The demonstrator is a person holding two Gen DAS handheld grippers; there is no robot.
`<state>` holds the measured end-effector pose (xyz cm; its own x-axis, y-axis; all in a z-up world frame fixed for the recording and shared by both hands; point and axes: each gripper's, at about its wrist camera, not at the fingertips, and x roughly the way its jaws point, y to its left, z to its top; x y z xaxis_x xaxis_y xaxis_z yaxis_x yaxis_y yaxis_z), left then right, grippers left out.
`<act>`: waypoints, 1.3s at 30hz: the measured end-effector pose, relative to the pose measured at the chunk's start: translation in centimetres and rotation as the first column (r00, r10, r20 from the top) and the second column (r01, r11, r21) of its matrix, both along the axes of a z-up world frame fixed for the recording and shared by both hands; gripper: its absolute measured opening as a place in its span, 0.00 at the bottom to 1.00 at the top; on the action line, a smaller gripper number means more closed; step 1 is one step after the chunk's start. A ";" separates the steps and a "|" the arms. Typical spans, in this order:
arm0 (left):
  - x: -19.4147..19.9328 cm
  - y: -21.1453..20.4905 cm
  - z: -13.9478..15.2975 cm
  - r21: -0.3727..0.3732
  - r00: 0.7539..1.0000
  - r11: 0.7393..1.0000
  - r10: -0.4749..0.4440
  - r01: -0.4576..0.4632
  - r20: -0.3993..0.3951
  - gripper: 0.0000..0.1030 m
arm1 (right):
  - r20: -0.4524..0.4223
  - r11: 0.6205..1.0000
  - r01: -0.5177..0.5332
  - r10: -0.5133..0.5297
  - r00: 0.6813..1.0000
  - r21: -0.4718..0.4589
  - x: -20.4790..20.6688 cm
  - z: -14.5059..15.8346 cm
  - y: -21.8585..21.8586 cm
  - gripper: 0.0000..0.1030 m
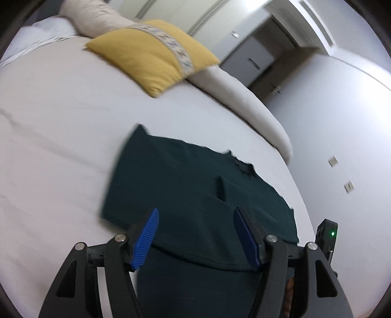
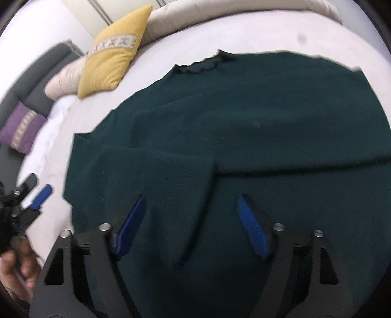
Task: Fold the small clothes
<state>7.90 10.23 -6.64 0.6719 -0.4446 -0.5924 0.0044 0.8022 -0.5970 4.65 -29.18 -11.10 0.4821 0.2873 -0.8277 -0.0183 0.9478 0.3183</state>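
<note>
On the bed (image 1: 61, 137), a dark green garment (image 1: 195, 186) lies spread flat on the white sheet, partly folded, with one flap laid over its body. No brand, label or writing can be read on it. Left tool (image 1: 195, 222): jaws spread wide, blue pads apart, hovering over the garment's near edge, gripping nothing. Right tool (image 2: 190, 208): jaws likewise wide apart, above the folded flap at 6 o'clock in the right wrist view, holding nothing. In that view the left tool and the hand (image 2: 17, 269) carrying it appear at 8 o'clock, beside the garment's edge. A yellow cushion (image 1: 154, 53) with a patterned band rests at the far side of the bed, against a beige bolster (image 1: 97, 17). A purple cushion (image 2: 20, 127) sits on a grey sofa (image 2: 39, 73) at 9 o'clock. Pale walls and a doorway (image 1: 264, 56) lie beyond the bed. Both views are motion-blurred.
</note>
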 end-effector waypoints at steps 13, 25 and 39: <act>3.2 3.2 -0.2 0.023 0.996 0.996 0.090 -0.090 -0.002 0.70 | 0.177 0.976 -0.099 0.134 0.975 -0.193 3.4 9.7 -0.2 0.06; 11.3 -1.3 -3.9 0.249 0.988 0.968 0.056 -0.019 -0.144 0.72 | 0.027 0.993 -0.029 0.032 0.999 -0.117 8.8 2.3 -7.4 0.09; 12.5 -2.2 -5.2 0.350 0.984 0.935 0.112 -0.057 -0.139 0.08 | 0.113 0.991 -0.003 0.019 0.993 -0.134 8.7 3.7 -7.2 0.06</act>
<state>20.38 8.05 -11.79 0.5859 -0.1412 -0.7980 -0.1424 0.9514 -0.2729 13.34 -36.37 -7.37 0.5730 0.1835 -0.7988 -0.0578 0.9812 0.1839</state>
